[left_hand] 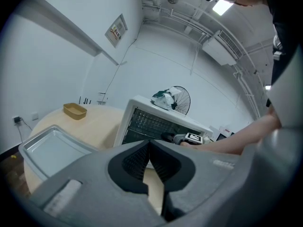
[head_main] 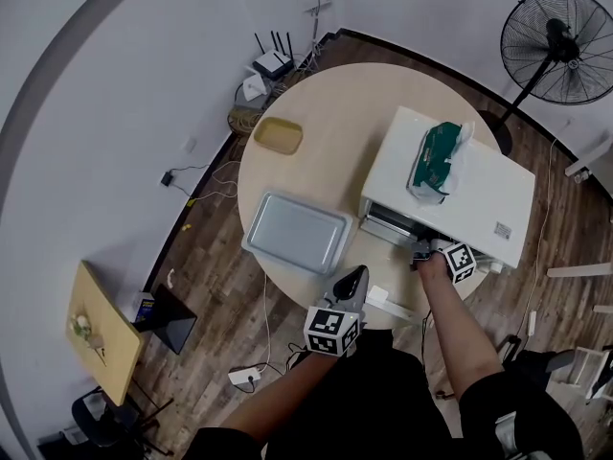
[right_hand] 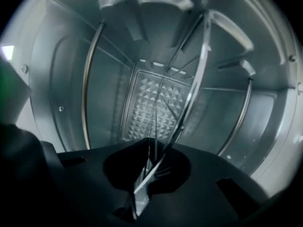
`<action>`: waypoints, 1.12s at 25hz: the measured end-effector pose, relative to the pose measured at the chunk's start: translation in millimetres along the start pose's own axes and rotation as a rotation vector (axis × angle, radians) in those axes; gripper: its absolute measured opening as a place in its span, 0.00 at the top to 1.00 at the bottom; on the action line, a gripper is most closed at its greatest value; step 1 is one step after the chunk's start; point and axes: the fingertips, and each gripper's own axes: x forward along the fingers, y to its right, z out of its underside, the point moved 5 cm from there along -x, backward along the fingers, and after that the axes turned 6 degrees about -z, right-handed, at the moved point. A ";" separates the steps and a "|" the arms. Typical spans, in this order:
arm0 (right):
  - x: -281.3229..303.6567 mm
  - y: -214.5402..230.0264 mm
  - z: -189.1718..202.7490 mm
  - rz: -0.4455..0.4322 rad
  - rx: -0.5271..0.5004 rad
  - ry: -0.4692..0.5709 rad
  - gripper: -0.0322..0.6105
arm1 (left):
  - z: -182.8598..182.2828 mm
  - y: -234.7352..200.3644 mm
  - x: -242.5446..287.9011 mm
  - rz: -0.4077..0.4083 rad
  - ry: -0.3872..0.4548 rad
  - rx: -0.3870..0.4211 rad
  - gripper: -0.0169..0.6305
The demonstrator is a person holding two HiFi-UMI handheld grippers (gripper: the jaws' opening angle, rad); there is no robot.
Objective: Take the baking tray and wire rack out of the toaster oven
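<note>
The white toaster oven (head_main: 498, 197) stands open on the round wooden table (head_main: 335, 123). In the right gripper view I look into its metal cavity, where the wire rack (right_hand: 190, 96) runs edge-on from the back wall to my jaws. My right gripper (right_hand: 149, 157) is shut on the wire rack's front edge, at the oven mouth (head_main: 421, 254). The grey baking tray (head_main: 297, 233) lies on the table left of the oven, also visible in the left gripper view (left_hand: 49, 148). My left gripper (head_main: 352, 278) is shut on nothing near the table's front edge, pointing at the oven (left_hand: 150, 148).
A green and white bag (head_main: 436, 158) lies on top of the oven. A yellow dish (head_main: 278, 135) sits at the table's far left. Behind the table are a router (head_main: 273, 63) and a standing fan (head_main: 560, 46). Cables run over the floor at the left.
</note>
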 end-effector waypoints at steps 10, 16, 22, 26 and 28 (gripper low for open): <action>-15.1 -4.0 8.7 -0.014 0.029 0.007 0.95 | -0.1 -6.8 -12.9 -0.001 0.020 -0.018 0.95; -33.1 -7.2 18.3 -0.009 0.040 -0.016 0.95 | 2.4 -9.9 -16.9 -0.011 0.010 -0.034 0.95; -57.8 -10.9 30.5 -0.004 0.045 -0.009 0.95 | -2.6 -11.8 -24.5 0.026 0.025 -0.029 0.95; -73.9 -13.2 38.0 -0.008 0.052 -0.001 0.95 | -4.7 -17.4 -30.3 0.041 0.030 -0.027 0.95; -83.0 -16.0 42.5 -0.013 0.051 0.000 0.95 | -5.1 -20.4 -34.1 0.048 0.032 -0.027 0.95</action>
